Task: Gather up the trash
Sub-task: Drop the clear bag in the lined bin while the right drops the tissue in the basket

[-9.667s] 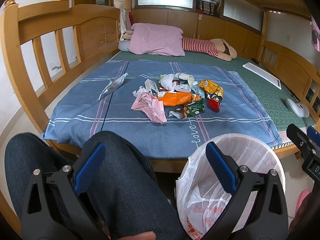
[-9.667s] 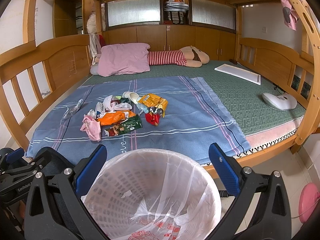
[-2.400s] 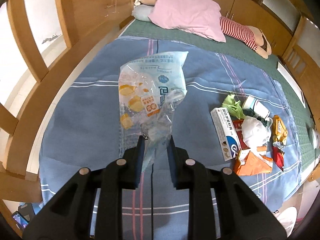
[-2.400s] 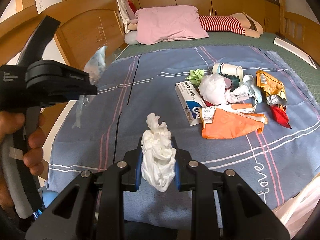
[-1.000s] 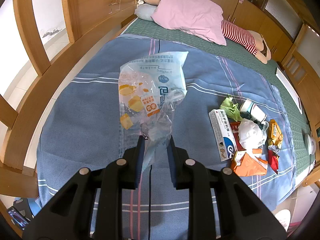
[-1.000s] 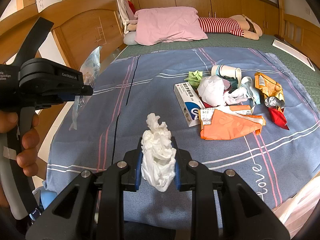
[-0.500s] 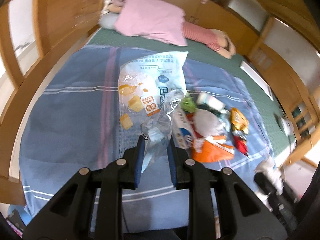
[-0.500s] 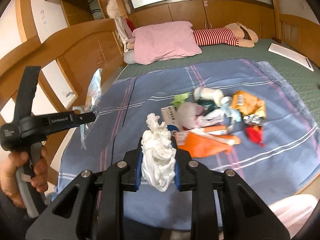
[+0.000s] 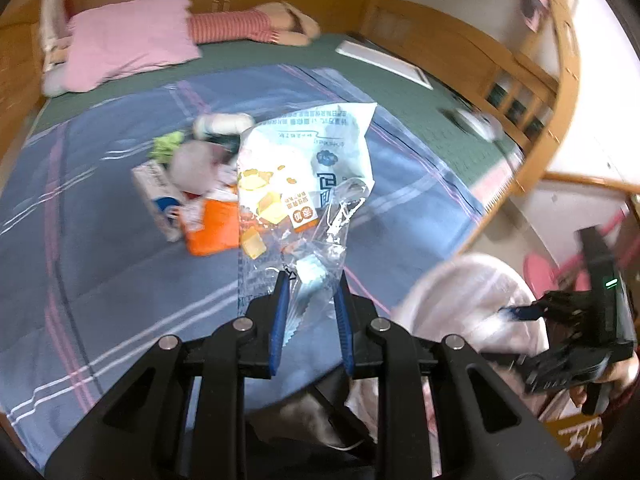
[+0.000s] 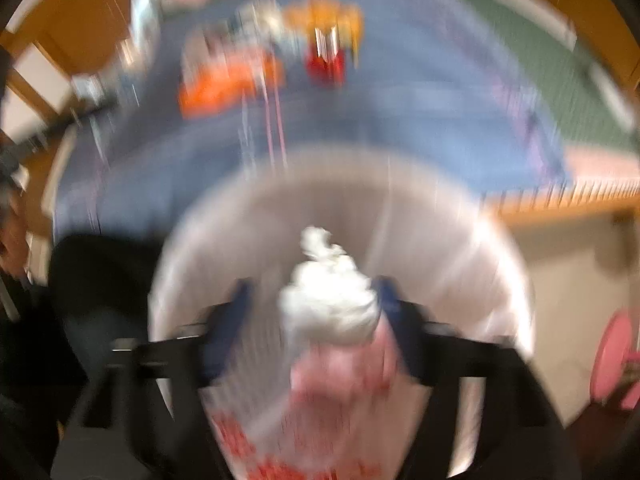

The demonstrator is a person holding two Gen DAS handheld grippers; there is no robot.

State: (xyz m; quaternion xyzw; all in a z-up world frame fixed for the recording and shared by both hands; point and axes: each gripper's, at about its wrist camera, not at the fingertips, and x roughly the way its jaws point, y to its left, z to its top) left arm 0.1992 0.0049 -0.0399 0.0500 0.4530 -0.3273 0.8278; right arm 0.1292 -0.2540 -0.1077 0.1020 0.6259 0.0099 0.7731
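Observation:
My left gripper (image 9: 311,280) is shut on a clear plastic snack bag (image 9: 304,168) and holds it up over the blue bedsheet. Behind it lies the pile of wrappers (image 9: 200,200). The white-lined trash bin (image 9: 472,312) shows at the lower right of the left wrist view, with my right gripper (image 9: 516,312) over it. The right wrist view is heavily blurred. There my right gripper (image 10: 312,292) is above the bin (image 10: 440,240), its jaws parted wider than the crumpled white tissue (image 10: 328,300) between them.
A pink pillow (image 9: 124,40) and a striped plush lie at the head of the bed. A wooden bed rail (image 9: 460,56) runs along the right side. A pink object (image 10: 612,356) sits on the floor beside the bin.
Both grippers have swung right, from over the bed toward the bin. My right gripper has come over the bin and its jaws have spread away from the tissue.

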